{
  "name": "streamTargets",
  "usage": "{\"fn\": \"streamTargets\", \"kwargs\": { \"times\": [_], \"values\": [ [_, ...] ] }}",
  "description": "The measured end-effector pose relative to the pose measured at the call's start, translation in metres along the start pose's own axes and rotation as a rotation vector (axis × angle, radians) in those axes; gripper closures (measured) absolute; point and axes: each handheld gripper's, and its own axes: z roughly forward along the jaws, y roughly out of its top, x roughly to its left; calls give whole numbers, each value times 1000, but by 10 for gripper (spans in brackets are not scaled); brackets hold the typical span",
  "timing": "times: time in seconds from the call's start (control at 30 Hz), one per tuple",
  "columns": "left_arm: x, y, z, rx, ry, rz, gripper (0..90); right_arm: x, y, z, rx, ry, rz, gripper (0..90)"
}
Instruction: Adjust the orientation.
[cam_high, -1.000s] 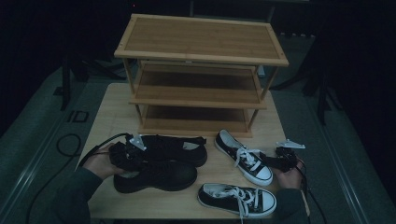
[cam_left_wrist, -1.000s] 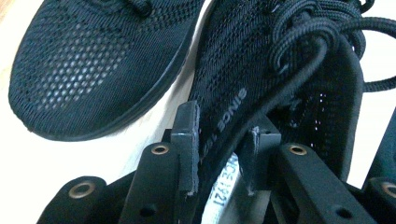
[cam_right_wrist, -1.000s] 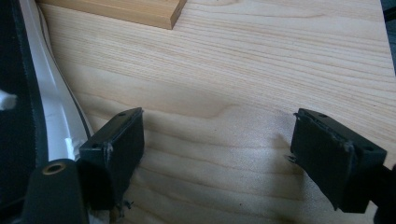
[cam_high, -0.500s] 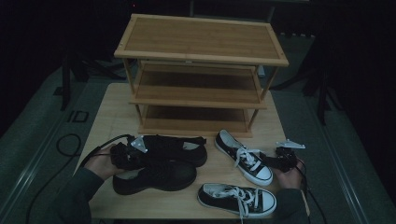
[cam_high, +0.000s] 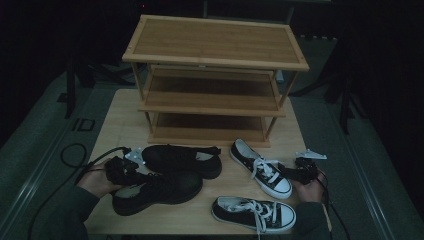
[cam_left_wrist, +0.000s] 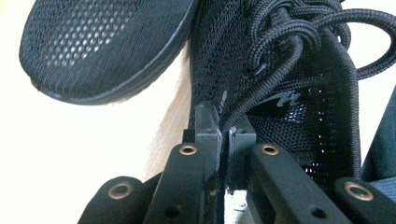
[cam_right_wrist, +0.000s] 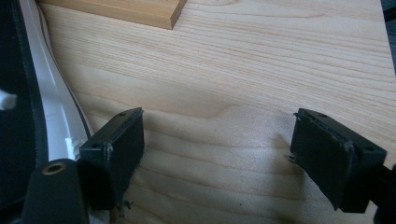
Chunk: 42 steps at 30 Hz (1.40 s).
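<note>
Two black mesh shoes lie at the table's left. My left gripper (cam_high: 131, 172) is shut on the collar of the nearer black shoe (cam_high: 160, 187). In the left gripper view the left gripper (cam_left_wrist: 225, 135) pinches that shoe's mesh edge (cam_left_wrist: 289, 93) beside its laces, and the toe of the other black shoe (cam_left_wrist: 102, 42) lies just beyond. That farther black shoe (cam_high: 182, 157) rests in front of the rack. My right gripper (cam_high: 290, 172) stands open by the heel of a black-and-white sneaker (cam_high: 260, 167). Bare wood shows between the right gripper (cam_right_wrist: 217, 135) and the sneaker's white sole (cam_right_wrist: 56, 107) at its left.
A three-tier wooden shoe rack (cam_high: 215, 50) stands at the back of the table, its shelves bare. A second black-and-white sneaker (cam_high: 252, 212) lies near the front edge. The rack's foot (cam_right_wrist: 116, 11) is just ahead of the right gripper. A cable (cam_high: 75, 155) trails off the table's left.
My left gripper has closed on the near black shoe's collar and shifted a little with it. The right gripper has not moved.
</note>
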Motion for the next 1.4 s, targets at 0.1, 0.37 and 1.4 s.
{"fn": "streamTargets", "kwargs": {
  "times": [0.1,0.37,1.4],
  "values": [
    [1,-3,-1,-4,-8,-6,862,0,0,0,0,0,0,172],
    [0,9,3,31,-21,36,791,0,0,0,0,0,0,172],
    [6,-40,-17,13,48,-48,877,0,0,0,0,0,0,172]
  ]
}}
